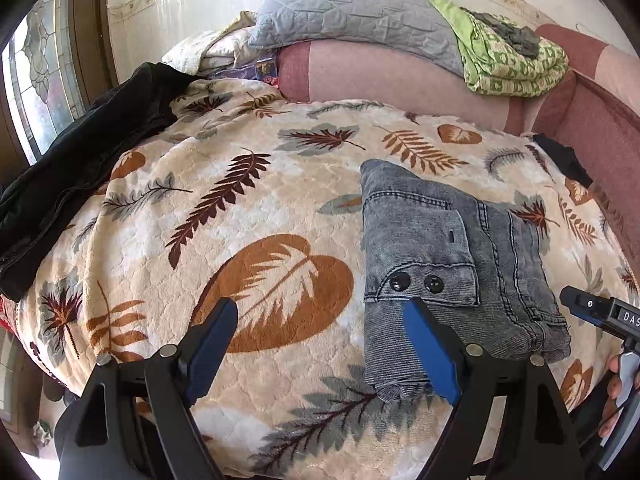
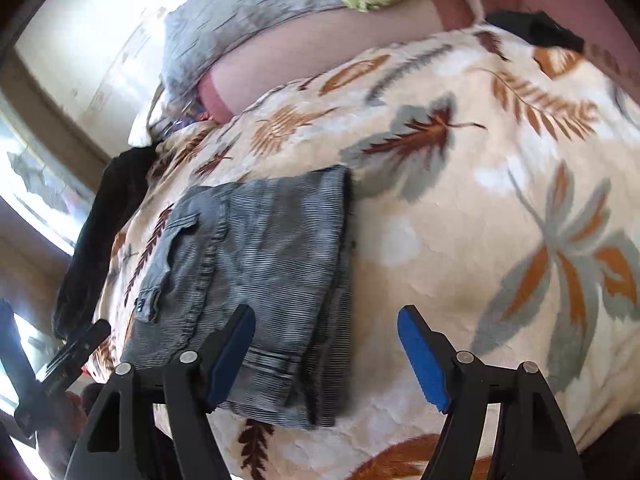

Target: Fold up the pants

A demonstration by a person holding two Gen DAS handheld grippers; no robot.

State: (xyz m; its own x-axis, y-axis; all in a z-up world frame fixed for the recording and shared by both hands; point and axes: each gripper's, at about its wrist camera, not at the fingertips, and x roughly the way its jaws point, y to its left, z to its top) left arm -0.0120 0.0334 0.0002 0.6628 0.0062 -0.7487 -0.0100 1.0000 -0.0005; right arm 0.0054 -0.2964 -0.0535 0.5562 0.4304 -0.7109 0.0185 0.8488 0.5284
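Left wrist view, left to right. A dark garment (image 1: 76,168) lies crumpled along the far left edge of the bed, on the leaf-print blanket (image 1: 248,216) that covers it. The left tool (image 1: 324,312) hangs over the near part of the blanket, released, jaws spread wide with nothing between them; its right blue pad overlaps the near left corner of the folded pants. The grey denim pants (image 1: 452,264) lie folded into a compact rectangle on the blanket, right of centre, pocket flap with two black buttons (image 1: 416,282) facing up. At the far side a grey quilted pillow (image 1: 352,8) and a green patterned cloth (image 1: 512,60) rest on a pink sofa back (image 1: 392,76). At the near right edge part of the right tool (image 1: 600,308) shows, with a hand (image 1: 614,396) beneath it.

Right wrist view, blurred. The folded pants (image 2: 248,264) lie left of centre. The right tool (image 2: 326,320) is released, jaws apart and empty, its left pad over the near right edge of the pants, its right pad over bare blanket (image 2: 460,240).
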